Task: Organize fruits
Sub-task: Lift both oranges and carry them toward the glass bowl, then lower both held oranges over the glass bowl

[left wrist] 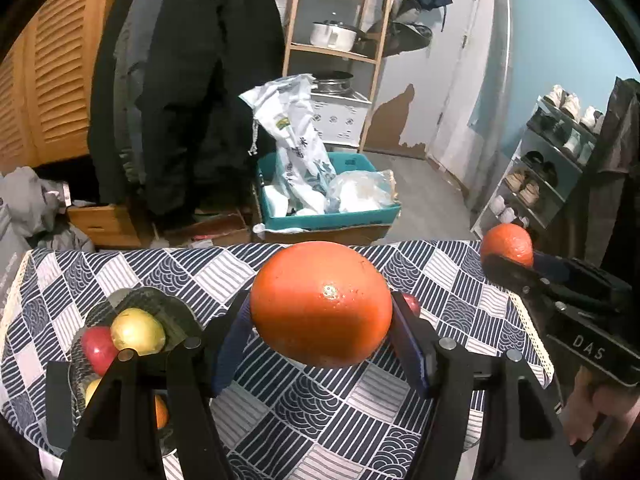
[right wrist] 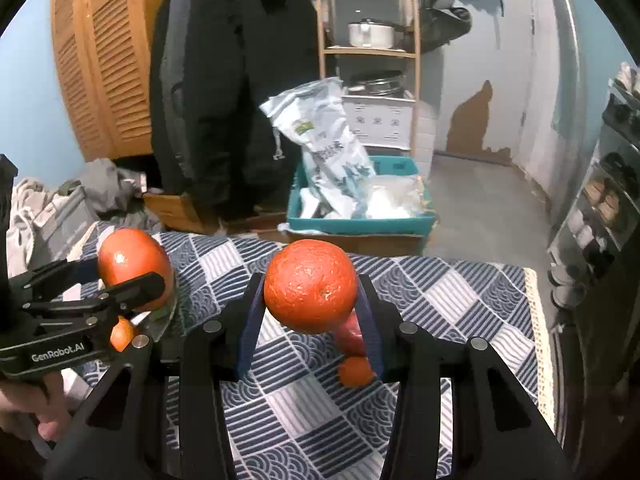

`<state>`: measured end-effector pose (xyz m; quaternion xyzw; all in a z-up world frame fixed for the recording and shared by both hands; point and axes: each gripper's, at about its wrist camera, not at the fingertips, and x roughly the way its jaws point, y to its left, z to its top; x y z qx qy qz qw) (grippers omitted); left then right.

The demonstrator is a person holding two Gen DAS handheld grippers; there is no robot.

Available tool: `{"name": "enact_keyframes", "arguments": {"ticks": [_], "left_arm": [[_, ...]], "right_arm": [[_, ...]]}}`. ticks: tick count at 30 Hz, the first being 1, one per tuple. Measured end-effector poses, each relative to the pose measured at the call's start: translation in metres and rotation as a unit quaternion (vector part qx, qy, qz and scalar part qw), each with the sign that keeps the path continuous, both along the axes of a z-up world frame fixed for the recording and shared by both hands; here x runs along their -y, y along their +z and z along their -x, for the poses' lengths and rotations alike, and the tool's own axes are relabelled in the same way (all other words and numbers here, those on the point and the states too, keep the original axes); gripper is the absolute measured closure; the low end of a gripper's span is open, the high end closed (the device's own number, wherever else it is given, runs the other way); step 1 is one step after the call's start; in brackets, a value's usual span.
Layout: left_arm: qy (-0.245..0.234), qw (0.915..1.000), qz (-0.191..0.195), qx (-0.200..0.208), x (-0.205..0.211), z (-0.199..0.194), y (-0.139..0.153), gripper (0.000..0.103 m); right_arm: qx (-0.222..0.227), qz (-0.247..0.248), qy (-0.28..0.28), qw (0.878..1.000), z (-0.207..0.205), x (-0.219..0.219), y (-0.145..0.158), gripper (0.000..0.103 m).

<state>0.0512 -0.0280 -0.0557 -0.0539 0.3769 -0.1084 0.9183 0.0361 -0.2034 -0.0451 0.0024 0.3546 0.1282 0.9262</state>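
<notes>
orange point(left wrist: 322, 304) between left gripper point(left wrist: 322, 320) fingers

The orange point(left wrist: 322, 304) in the left gripper point(left wrist: 322, 312) has glossy, finely pitted peel; the orange point(right wrist: 310, 286) in the right gripper point(right wrist: 310, 312) is rougher and more coarsely dimpled. Both grippers appear matt black plastic with blue finger pads point(left wrist: 232, 344) and metal pins. The tablecloth point(left wrist: 312, 400) is printed woven cloth, and the bowl point(left wrist: 160, 304) looks like dark glass.
</notes>
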Motion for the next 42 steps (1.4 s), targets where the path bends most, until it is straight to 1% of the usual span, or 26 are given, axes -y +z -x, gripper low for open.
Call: {"name": "enact_keyframes", "arguments": {"ticks": [14,24,32,37,42], "left_arm": [[0.050,0.9988,0.004,0.000,-0.047,0.006,-0.001,0.035],[0.085,0.9963,0.003,-0.010,-0.083,0.006,-0.010,0.035],[0.117,0.9926,-0.006,-0.033,-0.113,0.000,-0.031,0.035],[0.135,0.9895,-0.010,-0.052,-0.131,-0.005,-0.048,0.035],[0.150,0.9860,-0.015,-0.071,-0.145,-0.009,-0.065,0.035]], "right_arm": [[-0.007,0.001,0.044,0.999,-0.012,-0.053,-0.001,0.059],[-0.018,0.002,0.074,0.997,-0.024,-0.093,-0.007,0.059],[-0.030,0.001,0.106,0.994,-0.037,-0.131,-0.019,0.059],[-0.050,-0.002,0.122,0.991,-0.049,-0.152,-0.032,0.059],[-0.076,-0.008,0.135,0.988,-0.061,-0.172,-0.052,0.059]]}}
